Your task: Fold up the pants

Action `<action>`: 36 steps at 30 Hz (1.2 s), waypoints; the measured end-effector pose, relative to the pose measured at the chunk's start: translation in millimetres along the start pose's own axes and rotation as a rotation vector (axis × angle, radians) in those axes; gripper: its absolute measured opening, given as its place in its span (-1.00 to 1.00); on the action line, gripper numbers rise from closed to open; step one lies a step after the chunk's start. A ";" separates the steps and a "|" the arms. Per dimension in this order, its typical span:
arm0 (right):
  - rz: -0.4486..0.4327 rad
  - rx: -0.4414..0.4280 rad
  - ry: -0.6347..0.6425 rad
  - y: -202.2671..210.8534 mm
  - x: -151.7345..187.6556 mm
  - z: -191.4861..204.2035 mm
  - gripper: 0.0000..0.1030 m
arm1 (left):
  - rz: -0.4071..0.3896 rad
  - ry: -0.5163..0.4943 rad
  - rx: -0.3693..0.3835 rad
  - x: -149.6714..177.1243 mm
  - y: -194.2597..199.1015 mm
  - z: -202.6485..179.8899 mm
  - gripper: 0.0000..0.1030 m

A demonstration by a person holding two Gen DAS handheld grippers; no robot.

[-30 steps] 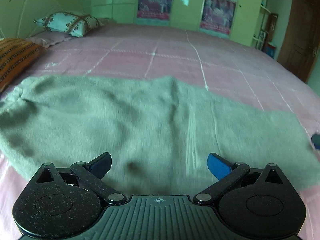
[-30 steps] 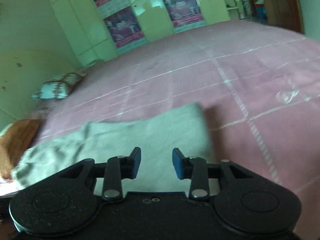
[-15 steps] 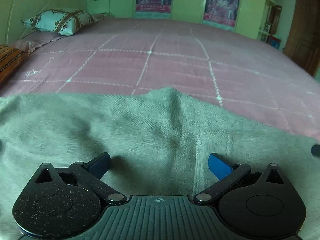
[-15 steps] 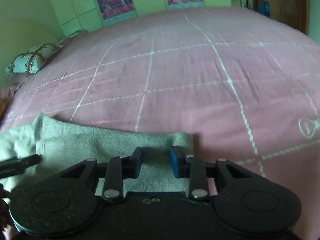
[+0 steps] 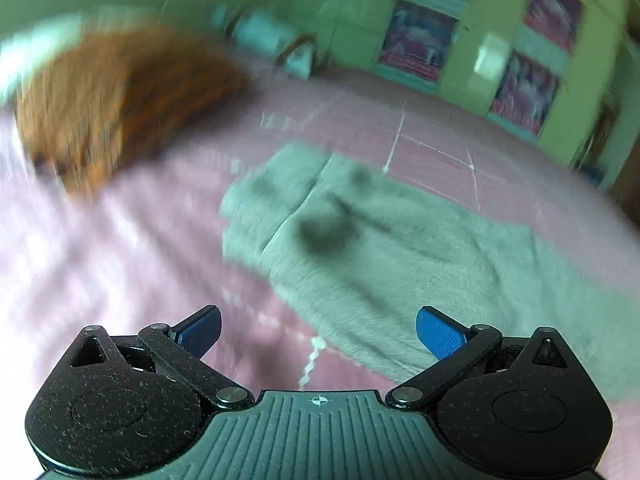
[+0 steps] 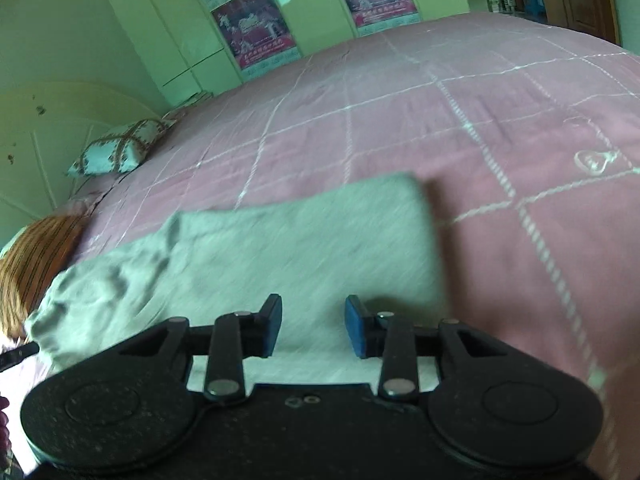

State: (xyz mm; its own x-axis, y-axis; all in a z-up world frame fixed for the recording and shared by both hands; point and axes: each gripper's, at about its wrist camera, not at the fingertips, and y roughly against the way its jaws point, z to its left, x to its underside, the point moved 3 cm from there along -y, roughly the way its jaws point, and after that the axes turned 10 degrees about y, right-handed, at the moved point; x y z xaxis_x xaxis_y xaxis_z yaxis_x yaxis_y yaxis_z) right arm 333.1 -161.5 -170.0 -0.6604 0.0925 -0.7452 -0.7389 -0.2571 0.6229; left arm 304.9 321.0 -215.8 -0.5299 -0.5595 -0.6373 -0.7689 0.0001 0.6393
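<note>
Left gripper (image 5: pixel 318 330): jaws spread wide, nothing between the blue pads; it hangs above the pink bedspread (image 5: pixel 120 280) at the near edge of the pants (image 5: pixel 380 248), touching neither.
Right gripper (image 6: pixel 314 326): jaws narrow and just opening; only flat grey cloth lies below the gap, and the pads press on nothing.
Pants: grey, soft and fuzzy, laid in a long folded band across the bed; the right wrist view (image 6: pixel 280 248) shows one squared end and a rumpled end toward the pillows.
Left view only: blurred throughout; a seam line and dark blotches on the bunched end of the pants, with a zigzag white stitch in the bedspread just ahead of the gripper.
Right view only: sharper; a small heart motif (image 6: pixel 594 160) stitched into the bedspread, and a patterned pillow (image 6: pixel 120 148) by the pale headboard (image 6: pixel 40 132).
Both views: orange striped pillow (image 5: pixel 120 104) beyond the rumpled end; green wardrobe doors (image 6: pixel 168 28) with posters (image 6: pixel 252 28).
Bedspread: pink, quilted in white grid lines.
</note>
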 end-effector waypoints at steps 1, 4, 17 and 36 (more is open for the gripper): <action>0.004 -0.004 0.005 1.7 2.5 7.3 -0.43 | 0.020 0.073 0.059 -3.4 -11.1 13.8 1.00; 0.010 -0.002 0.031 3.9 4.6 30.9 -0.40 | 0.028 0.193 0.211 -17.6 -38.4 37.2 1.00; -0.008 -0.009 0.274 -29.3 -6.2 140.8 -0.32 | -0.001 0.209 0.277 -38.7 -77.5 57.9 -0.30; 0.006 -0.003 -0.046 10.4 11.6 60.7 0.14 | -0.129 0.015 0.233 -44.4 1.1 -28.7 -0.31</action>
State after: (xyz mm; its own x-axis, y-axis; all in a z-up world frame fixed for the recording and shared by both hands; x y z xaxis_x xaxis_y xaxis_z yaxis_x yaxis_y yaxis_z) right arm 309.6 -104.8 -157.8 -0.6702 0.1349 -0.7298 -0.7346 -0.2602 0.6266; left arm 337.9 322.1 -174.6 -0.4180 -0.5795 -0.6996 -0.8924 0.1181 0.4354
